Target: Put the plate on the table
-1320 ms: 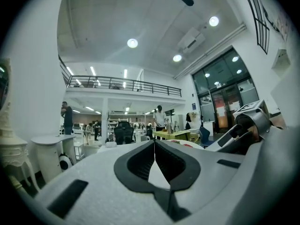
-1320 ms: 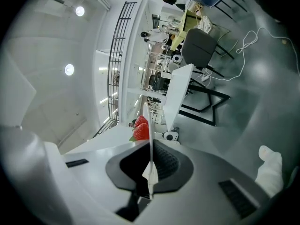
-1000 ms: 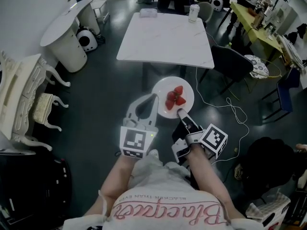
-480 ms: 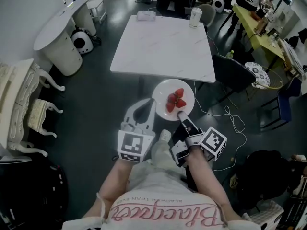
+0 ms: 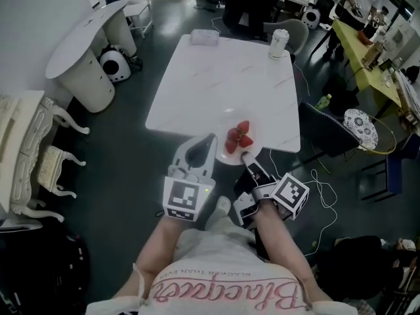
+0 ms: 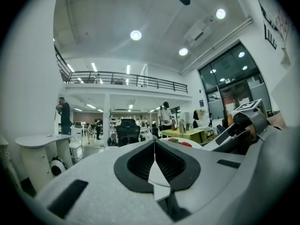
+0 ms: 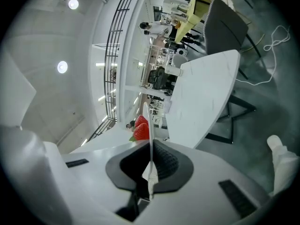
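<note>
Carry step: your right gripper (image 5: 245, 154) clenches the plate (image 5: 228, 156) rim, left gripper (image 5: 210, 139) shut empty beside it; next lower it level onto the table (image 5: 216, 77), then release.

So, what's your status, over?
Right gripper shut on plate rim, left gripper shut, empty, beside it. Plate with strawberries held over near edge of table, not set down. Cup and box at far edge, out of the way.

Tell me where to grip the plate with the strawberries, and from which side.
Take the plate by its thin rim, from the near side. It is flat and shallow, and the strawberries sit at its middle, so only the rim is free. The right gripper is shut on that near rim.
</note>
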Demonstrator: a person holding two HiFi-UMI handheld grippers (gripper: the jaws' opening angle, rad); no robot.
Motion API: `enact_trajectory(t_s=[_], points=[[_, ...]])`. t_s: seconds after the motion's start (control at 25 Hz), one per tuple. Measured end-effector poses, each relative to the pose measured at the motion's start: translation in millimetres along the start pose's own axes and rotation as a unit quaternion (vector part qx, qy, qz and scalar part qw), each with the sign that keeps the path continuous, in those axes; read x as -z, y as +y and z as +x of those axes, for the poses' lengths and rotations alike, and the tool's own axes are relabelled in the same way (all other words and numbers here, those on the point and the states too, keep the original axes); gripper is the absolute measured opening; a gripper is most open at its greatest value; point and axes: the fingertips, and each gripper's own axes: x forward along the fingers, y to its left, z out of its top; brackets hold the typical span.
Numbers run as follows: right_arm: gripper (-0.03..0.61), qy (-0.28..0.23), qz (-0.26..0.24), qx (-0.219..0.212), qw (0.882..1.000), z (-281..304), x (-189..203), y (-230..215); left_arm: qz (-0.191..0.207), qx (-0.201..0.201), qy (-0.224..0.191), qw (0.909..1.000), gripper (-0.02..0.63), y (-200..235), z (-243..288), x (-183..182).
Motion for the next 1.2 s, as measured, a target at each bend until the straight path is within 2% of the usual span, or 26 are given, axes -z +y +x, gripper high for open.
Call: enact_trajectory(t_s=[0.28, 0.52, 0.88, 1.2], points=[[0.011, 0.018, -0.005, 0.017, 1.000, 62.9, -68.5, -12.2, -0.003, -0.017, 0.001, 0.9999, 0.005, 27.0, 88.2, 0.3], [0.011, 0.029, 0.000, 0.020, 0.999, 101.5, -106.0, -20.5, -0.007, -0.028, 0.009, 0.9995, 0.005, 42.8, 136.6, 4.3], [0.011, 0.034, 0.010, 0.029, 0.999, 142.3, -135.7, -34.4, -0.011, -0.037, 0.027, 0.9989, 0.005, 68.0, 175.7, 16.9], [0.011, 0.015, 0.030, 0.037, 0.999, 202.5, -153.9, -47.4, -0.012, -0.008, 0.040, 0.9991, 0.005, 112.3, 226.2, 28.6]])
